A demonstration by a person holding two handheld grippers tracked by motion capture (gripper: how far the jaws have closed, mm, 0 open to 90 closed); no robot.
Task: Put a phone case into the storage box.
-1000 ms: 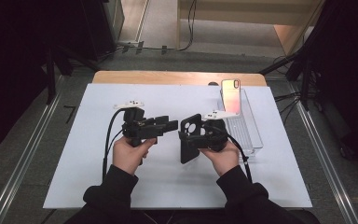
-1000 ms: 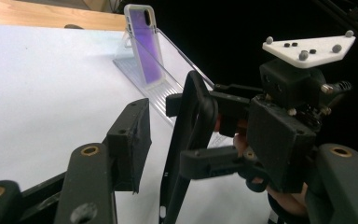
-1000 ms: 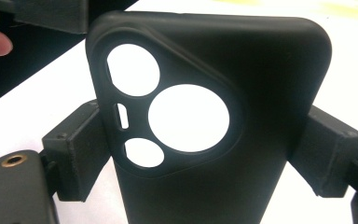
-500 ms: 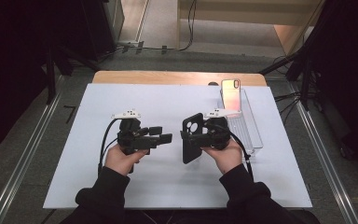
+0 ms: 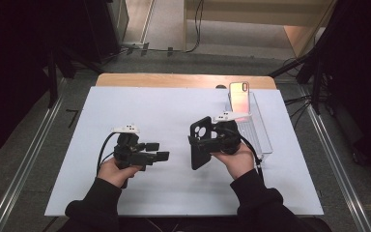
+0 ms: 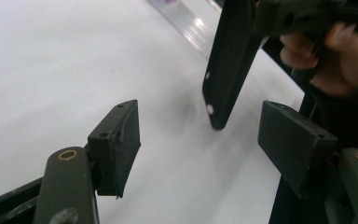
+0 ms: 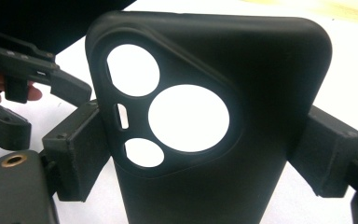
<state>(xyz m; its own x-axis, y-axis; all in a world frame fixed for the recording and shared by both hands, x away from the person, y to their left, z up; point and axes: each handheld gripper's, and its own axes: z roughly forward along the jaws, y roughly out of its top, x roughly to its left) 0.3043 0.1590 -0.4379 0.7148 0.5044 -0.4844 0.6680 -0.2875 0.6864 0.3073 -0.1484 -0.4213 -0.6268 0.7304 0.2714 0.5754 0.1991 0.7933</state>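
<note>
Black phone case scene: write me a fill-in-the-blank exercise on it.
1. The black phone case is clamped in the ____ gripper.
2. The left gripper has its jaws ____, nothing between them.
3. The pink phone leans in a clear ____.
4. Both hands work above a ____ mat.

Missing words: right; open; tray; white

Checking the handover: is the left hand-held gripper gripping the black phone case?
No. The left hand-held gripper stands open, apart from the black phone case.

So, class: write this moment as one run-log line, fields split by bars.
right gripper: shut on black phone case | left gripper: open, jaws just opening, nothing between | clear tray: holds phone
</note>
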